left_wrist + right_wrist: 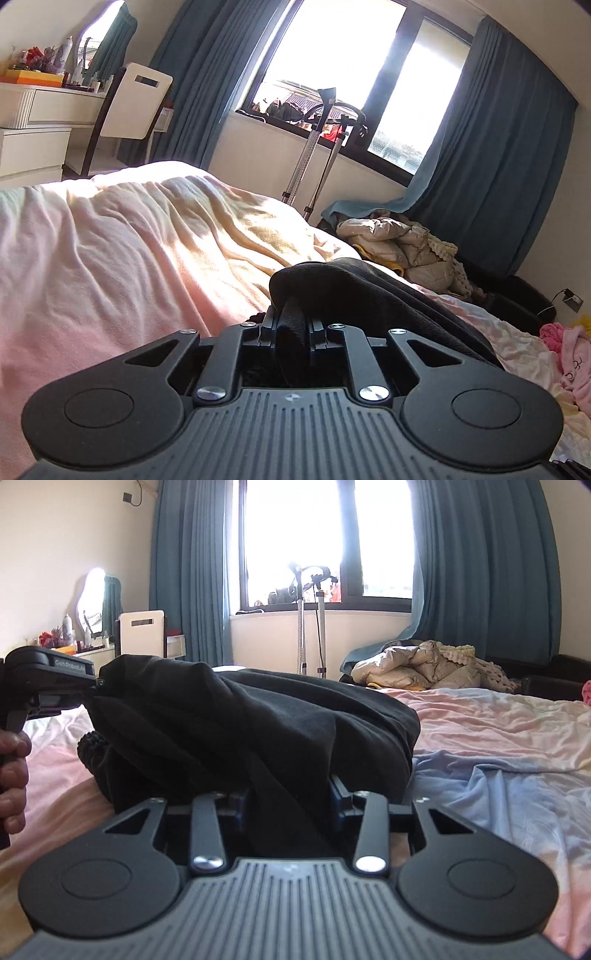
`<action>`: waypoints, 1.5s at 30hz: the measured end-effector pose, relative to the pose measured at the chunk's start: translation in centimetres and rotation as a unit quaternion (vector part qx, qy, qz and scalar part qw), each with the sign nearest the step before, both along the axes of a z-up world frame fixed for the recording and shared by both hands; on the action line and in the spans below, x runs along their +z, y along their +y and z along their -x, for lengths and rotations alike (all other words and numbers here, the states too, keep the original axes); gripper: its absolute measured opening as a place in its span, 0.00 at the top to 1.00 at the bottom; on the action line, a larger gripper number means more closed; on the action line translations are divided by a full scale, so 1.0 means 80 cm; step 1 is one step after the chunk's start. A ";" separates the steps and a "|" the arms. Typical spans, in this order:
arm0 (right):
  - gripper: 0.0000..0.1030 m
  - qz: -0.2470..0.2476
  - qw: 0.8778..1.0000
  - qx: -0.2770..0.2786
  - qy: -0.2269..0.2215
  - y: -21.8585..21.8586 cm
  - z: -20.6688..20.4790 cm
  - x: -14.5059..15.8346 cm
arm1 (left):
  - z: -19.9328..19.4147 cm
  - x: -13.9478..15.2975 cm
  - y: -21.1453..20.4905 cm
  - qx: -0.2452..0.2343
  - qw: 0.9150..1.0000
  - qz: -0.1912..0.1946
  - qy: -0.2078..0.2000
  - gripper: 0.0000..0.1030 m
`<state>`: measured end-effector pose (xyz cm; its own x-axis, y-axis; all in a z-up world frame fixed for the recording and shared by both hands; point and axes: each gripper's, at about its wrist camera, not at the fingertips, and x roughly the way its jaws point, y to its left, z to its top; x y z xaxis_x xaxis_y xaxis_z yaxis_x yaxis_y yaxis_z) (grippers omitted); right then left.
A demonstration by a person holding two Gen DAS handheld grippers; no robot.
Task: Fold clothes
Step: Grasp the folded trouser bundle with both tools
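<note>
A black garment (351,288) lies bunched on the pink and yellow bed cover (110,258). In the left wrist view my left gripper (291,326) is shut on a narrow fold of its edge. In the right wrist view the same black garment (258,716) rises as a dark mound in front of me, and my right gripper (288,801) is closed on a thick bunch of it that fills the gap between the jaws. My left gripper (98,685) shows at the far left there, pinching the garment's upper corner, with a person's hand (11,760) on its handle.
A beige puffy jacket (399,236) lies heaped at the bed's far right edge, and pink clothes (569,354) lie at the right. A metal stand (314,147) rises by the window with blue curtains. A white chair (133,107) and dresser stand at the far left.
</note>
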<state>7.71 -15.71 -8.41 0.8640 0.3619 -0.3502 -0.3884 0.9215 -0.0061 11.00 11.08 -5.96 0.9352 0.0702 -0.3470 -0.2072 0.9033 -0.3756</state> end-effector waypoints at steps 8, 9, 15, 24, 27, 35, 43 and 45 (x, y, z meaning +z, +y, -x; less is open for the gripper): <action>0.41 -0.029 1.000 -0.005 0.011 -0.021 0.013 0.016 | 0.024 0.012 0.004 -0.001 1.000 0.009 0.009 0.71; 0.41 -0.050 0.999 -0.012 0.015 -0.029 0.014 0.023 | 0.032 0.017 0.004 0.003 1.000 0.014 0.009 0.71; 0.41 -0.175 0.984 -0.042 0.012 -0.076 0.013 0.048 | 0.075 0.042 0.009 0.005 0.997 0.069 -0.025 0.54; 0.36 -0.096 0.990 -0.020 0.104 -0.042 -0.023 -0.009 | 0.024 0.010 -0.013 0.014 0.998 0.008 0.062 0.54; 0.34 -0.101 0.987 -0.033 0.118 -0.045 -0.028 -0.015 | 0.019 0.006 -0.011 0.014 0.998 0.008 0.067 0.52; 0.33 -0.085 0.993 -0.058 0.050 -0.039 -0.016 0.013 | 0.037 0.028 -0.020 0.028 0.999 -0.018 0.030 0.52; 0.34 -0.024 0.998 -0.046 0.046 -0.016 -0.028 0.007 | -0.008 0.023 -0.051 -0.007 0.992 -0.114 0.046 0.36; 0.40 -0.027 0.998 -0.047 0.043 -0.019 -0.026 0.009 | -0.014 0.022 -0.047 -0.001 0.993 -0.110 0.040 0.36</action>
<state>9.80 -17.19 -7.66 0.8627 0.2999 -0.4071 -0.2964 0.9522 0.0734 12.15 7.34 -4.18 0.9052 0.1502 -0.3975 -0.2264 0.9621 -0.1521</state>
